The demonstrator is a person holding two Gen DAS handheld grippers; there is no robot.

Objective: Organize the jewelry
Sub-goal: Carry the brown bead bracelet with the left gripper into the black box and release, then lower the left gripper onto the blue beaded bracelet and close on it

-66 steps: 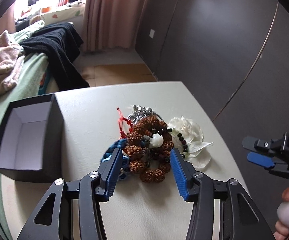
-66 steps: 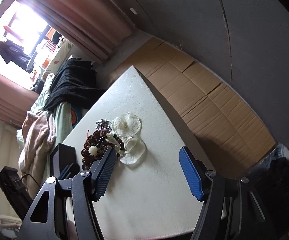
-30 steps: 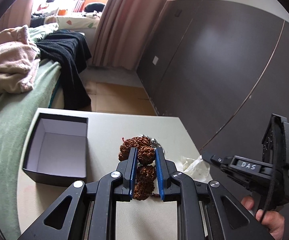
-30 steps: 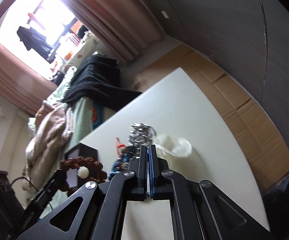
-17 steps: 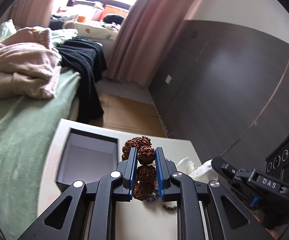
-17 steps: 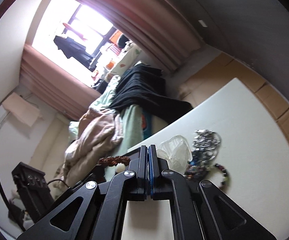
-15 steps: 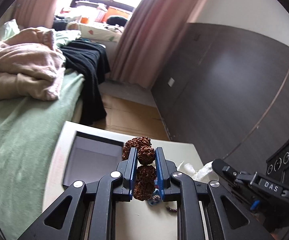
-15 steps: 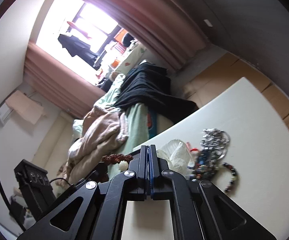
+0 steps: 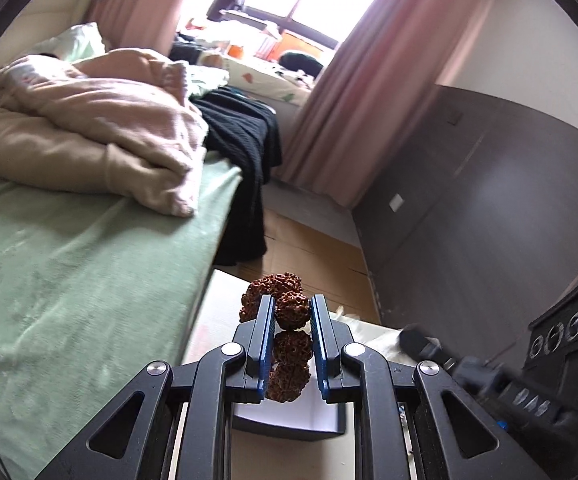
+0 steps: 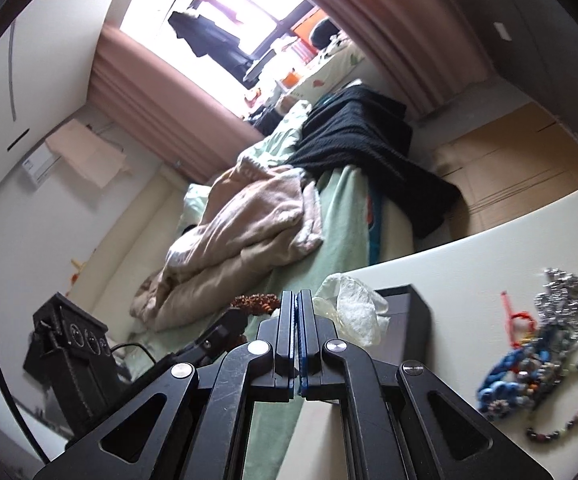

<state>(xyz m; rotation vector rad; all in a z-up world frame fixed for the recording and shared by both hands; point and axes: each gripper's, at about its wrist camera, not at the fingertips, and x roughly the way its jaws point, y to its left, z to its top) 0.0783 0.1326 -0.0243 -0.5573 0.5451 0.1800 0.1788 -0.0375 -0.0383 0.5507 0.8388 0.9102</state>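
Observation:
My left gripper (image 9: 288,316) is shut on a brown bumpy-seed bead bracelet (image 9: 289,344) and holds it above the open dark box (image 9: 289,420) with a pale inside. My right gripper (image 10: 298,308) is shut on a clear plastic bag (image 10: 353,308) and holds it over the same dark box (image 10: 407,320). The bracelet also shows in the right wrist view (image 10: 255,302), held by the left gripper. A pile of loose jewelry (image 10: 541,344) lies on the white table (image 10: 489,256): blue beads, a silver piece, a red cord, a dark bead string.
A bed with green sheet (image 9: 69,264), pink blanket (image 9: 89,128) and black garment (image 9: 245,136) runs along the table's left side. Dark wardrobe doors (image 9: 489,200) stand to the right. Brown cardboard covers the floor (image 9: 313,248) beyond the table.
Both grippers closed on their items, lifted them off the pile and carried them left to the box. The left gripper now holds the bracelet over the box; the bag came along.

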